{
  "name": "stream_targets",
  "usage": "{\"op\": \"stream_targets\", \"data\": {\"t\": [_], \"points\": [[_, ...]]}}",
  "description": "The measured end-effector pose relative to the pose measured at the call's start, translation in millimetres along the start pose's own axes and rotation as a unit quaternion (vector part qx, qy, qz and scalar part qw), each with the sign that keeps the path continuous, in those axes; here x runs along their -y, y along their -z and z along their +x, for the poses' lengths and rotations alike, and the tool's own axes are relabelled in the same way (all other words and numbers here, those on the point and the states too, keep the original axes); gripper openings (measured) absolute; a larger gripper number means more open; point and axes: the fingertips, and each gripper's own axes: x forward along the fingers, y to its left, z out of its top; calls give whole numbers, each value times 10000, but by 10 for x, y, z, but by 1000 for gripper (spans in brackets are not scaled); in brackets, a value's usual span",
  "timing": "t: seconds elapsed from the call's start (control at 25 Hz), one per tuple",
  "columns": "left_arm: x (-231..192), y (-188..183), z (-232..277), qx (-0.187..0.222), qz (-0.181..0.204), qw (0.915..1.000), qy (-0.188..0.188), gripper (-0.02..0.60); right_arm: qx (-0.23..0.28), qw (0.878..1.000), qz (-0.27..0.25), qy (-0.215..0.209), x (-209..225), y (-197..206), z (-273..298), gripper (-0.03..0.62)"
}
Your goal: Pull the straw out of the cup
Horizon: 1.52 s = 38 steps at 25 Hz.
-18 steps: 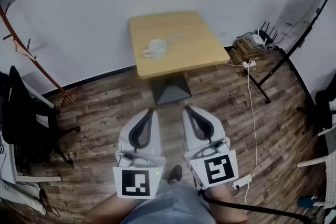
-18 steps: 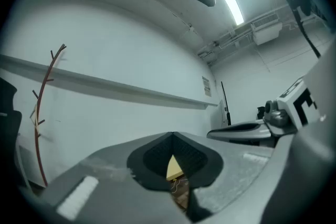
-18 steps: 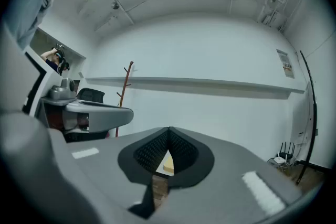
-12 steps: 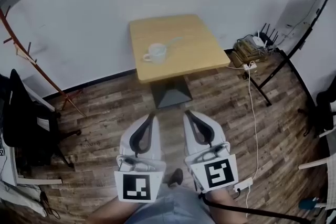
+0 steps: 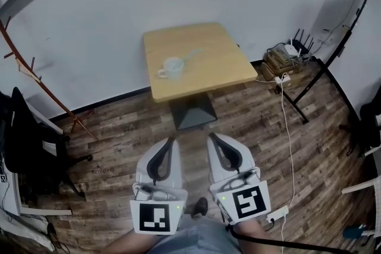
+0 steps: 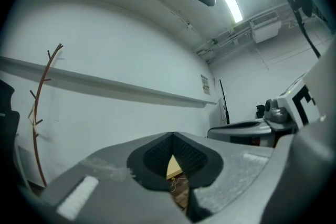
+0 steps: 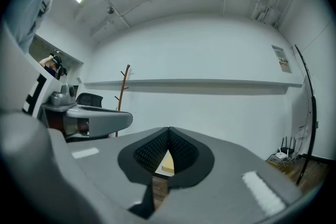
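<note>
Leaning in the cup (image 5: 172, 67), the straw (image 5: 192, 56) sits on the table's (image 5: 223, 65) left half. Your left gripper (image 5: 169, 143) and right gripper (image 5: 212, 138) hang well short of the table, fingers closed together, holding nothing.

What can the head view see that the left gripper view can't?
Only the head view shows the white cup and the straw in it. Only the left gripper view shows the ceiling light. Both show the wooden table, though the left gripper view catches just a sliver of it between its jaws. Both also show the coat rack and the right gripper.
</note>
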Motion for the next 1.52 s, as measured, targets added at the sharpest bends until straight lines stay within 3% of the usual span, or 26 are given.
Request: {"op": "stream_targets", "data": {"t": [0.48,0.64,1.04,1.52], "points": [[374,0,73,11,176,9996,-229,20,-29,9991,186,-372,250,114,-241,7],[388,107,77,-174,178,9991,-332,20,-103,9982,287,-510,262,210,-201,8],[152,342,439,-371,49,9984,-417,20,-297,9972,413,-551,416,457,207,8],[-493,527,1478,-516,-68,9983,-257,20,-456,9968,420,-497,775,616,1328,8]]}}
